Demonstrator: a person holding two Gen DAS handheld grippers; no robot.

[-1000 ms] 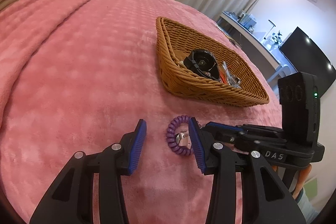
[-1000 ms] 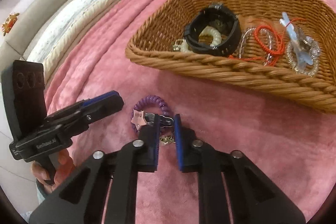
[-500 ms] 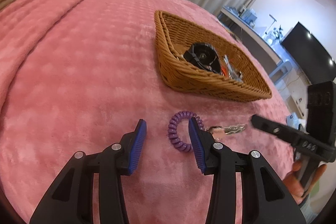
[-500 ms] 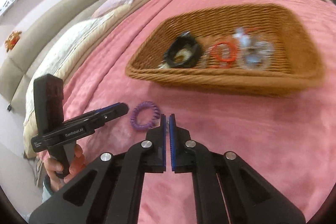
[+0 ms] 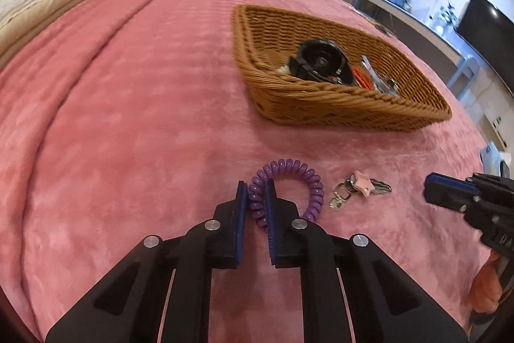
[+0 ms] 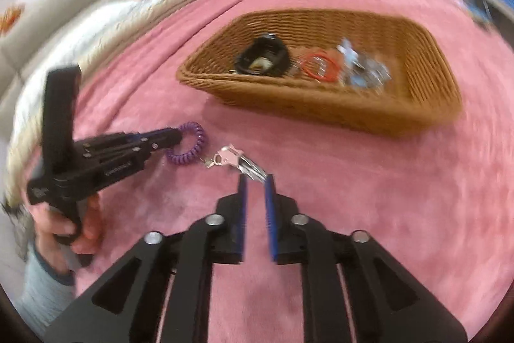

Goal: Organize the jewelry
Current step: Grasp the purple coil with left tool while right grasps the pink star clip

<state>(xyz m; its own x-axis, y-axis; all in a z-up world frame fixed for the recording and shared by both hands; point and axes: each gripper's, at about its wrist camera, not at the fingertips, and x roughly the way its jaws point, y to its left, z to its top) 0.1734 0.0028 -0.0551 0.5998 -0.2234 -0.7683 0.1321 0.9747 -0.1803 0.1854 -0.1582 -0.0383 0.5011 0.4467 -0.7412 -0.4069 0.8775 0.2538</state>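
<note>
The left gripper (image 5: 257, 198) pinches the purple coil wristband (image 5: 290, 187) on the pink blanket (image 5: 128, 118); the right gripper (image 6: 256, 192), narrowly spread, hovers by its keys (image 6: 249, 167). Next probably comes a lift into the wicker basket (image 5: 337, 111).

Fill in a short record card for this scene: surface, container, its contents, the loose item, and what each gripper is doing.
surface: pink plush blanket on a bed
container: brown woven wicker basket, resting on the blanket
contents: black round watch-like band, red cord loop, pale clear pieces, too blurred to name
loose item: purple coiled spiral wrist band linked to a pink star tag with keys, lying on the blanket
left gripper: jaws closed on the purple coil
right gripper: jaws slightly apart, near the key tips, holding nothing
</note>
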